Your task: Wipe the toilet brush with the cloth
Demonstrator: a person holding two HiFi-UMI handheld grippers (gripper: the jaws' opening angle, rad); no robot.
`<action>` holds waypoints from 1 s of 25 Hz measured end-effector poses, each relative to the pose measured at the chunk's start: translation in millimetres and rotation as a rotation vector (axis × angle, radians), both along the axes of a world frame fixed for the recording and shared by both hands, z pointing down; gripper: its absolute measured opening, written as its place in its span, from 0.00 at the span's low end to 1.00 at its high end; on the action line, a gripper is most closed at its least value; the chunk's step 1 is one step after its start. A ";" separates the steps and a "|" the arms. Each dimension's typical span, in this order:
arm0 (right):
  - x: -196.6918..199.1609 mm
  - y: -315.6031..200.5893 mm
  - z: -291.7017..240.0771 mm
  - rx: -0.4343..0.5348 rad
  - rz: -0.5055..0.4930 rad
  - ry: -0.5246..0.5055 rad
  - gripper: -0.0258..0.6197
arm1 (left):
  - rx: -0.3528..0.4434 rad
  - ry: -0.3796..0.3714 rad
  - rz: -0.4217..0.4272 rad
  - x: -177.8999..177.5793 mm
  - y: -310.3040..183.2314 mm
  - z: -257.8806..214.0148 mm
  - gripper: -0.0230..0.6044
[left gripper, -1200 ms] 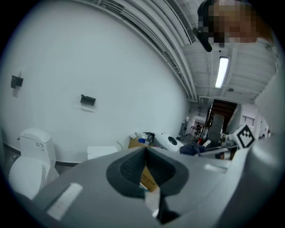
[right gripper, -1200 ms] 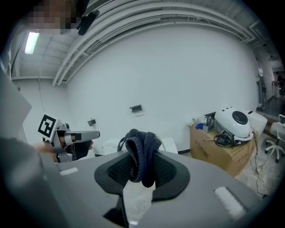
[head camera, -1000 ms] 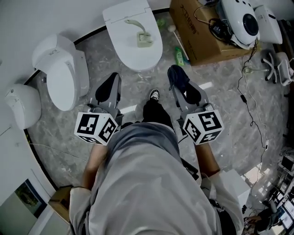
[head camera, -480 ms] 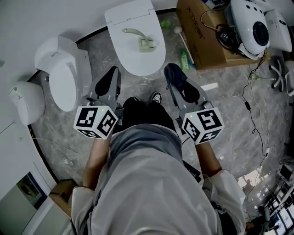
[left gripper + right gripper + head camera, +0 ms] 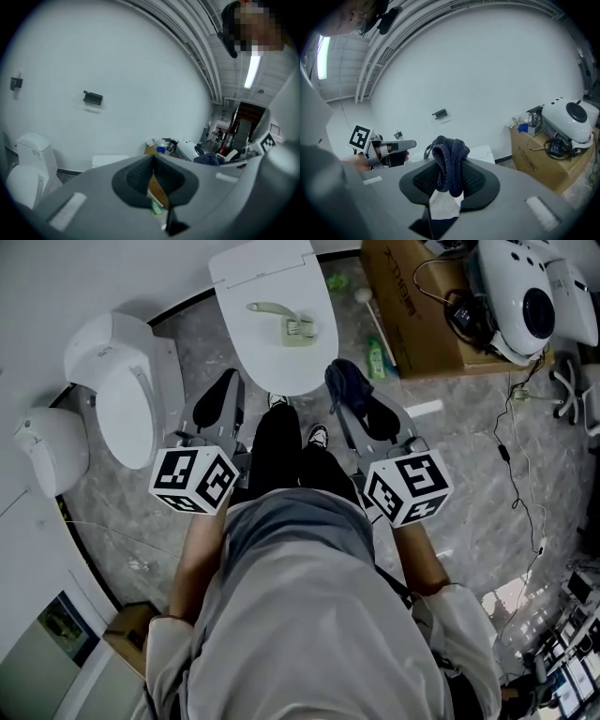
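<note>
A pale green toilet brush (image 5: 282, 318) lies on the closed lid of the white toilet (image 5: 253, 282) at the top middle of the head view. My right gripper (image 5: 345, 381) is shut on a dark blue cloth (image 5: 351, 388), just short of the lid's right front edge. From the right gripper view the cloth (image 5: 449, 164) bunches up between the pads. My left gripper (image 5: 230, 385) is shut with nothing in it, near the lid's left front edge; its pads (image 5: 140, 176) meet.
A second white toilet (image 5: 122, 399) stands at the left by the curved wall. A cardboard box (image 5: 412, 306) with cables and a white machine (image 5: 525, 296) sit at the right. A green bottle (image 5: 377, 354) lies on the marble floor beside the toilet. The person's legs are between the grippers.
The person has stepped forward, and both grippers have moved closer to the toilet lid. The cloth stays held in the right gripper.
</note>
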State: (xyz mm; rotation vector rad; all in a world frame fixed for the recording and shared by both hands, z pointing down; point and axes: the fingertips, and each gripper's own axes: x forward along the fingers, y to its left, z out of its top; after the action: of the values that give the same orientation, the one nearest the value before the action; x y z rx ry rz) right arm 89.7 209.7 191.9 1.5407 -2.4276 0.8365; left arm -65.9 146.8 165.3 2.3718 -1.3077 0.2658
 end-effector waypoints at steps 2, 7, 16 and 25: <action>-0.6 -11.2 1.3 -0.012 0.009 0.000 0.19 | -0.011 0.001 0.002 -0.9 -15.0 4.1 0.04; -4.7 -45.0 5.8 -0.041 0.034 0.000 0.19 | -0.049 -0.001 0.020 -2.9 -56.4 18.7 0.04; -20.1 -102.5 20.0 -0.106 0.062 0.015 0.19 | -0.152 0.010 0.051 -3.2 -122.9 62.5 0.04; -38.4 -166.6 37.3 -0.168 0.101 0.004 0.19 | -0.283 0.052 0.080 -3.9 -175.6 123.3 0.04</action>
State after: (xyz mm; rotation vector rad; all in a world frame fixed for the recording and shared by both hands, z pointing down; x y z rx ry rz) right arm 51.3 43.1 229.3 1.6104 -2.2282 1.0258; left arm -69.7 -28.8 288.6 2.1782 -1.0742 0.3833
